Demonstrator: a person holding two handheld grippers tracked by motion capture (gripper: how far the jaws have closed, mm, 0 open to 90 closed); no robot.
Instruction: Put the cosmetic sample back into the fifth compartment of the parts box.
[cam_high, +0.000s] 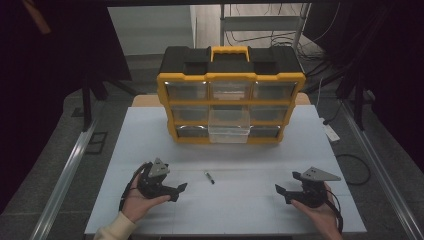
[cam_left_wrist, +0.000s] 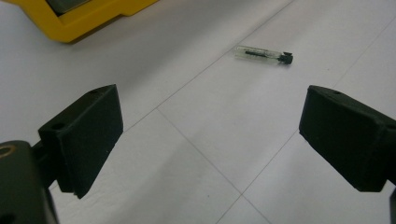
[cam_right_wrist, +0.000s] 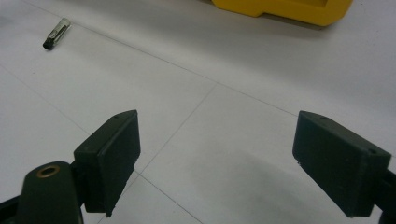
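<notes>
Clear vial: one small clear vial (cam_high: 209, 177) with a black cap is lying flat on the white table (cam_high: 250, 210), between the two grippers and touching neither.
Vial from the left tool: in the left gripper view the vial (cam_left_wrist: 264, 54) is sitting at about 1 o'clock, well ahead of the jaw tips.
Vial from the right tool: in the right gripper view the vial (cam_right_wrist: 56, 33) is lying at about 10 o'clock, far up and to the left of the jaws.
Left gripper: the left gripper (cam_high: 181, 190) is resting low over the table at about 7 o'clock in the high view, jaws spread wide with only bare table between them; a hand is holding it.
Right gripper: the right gripper (cam_high: 281, 193) is sitting at about 5 o'clock, jaws likewise standing wide apart and gripping nothing.
Count: one vial, two grippers, one organiser.
Container: a yellow-and-black drawer organiser (cam_high: 231, 102) is standing at 12 o'clock beyond the vial, showing nine clear drawers in three rows of three.
Open drawer: the middle drawer (cam_high: 229, 126) is sticking out toward the person; I cannot tell what is inside any drawer.
</notes>
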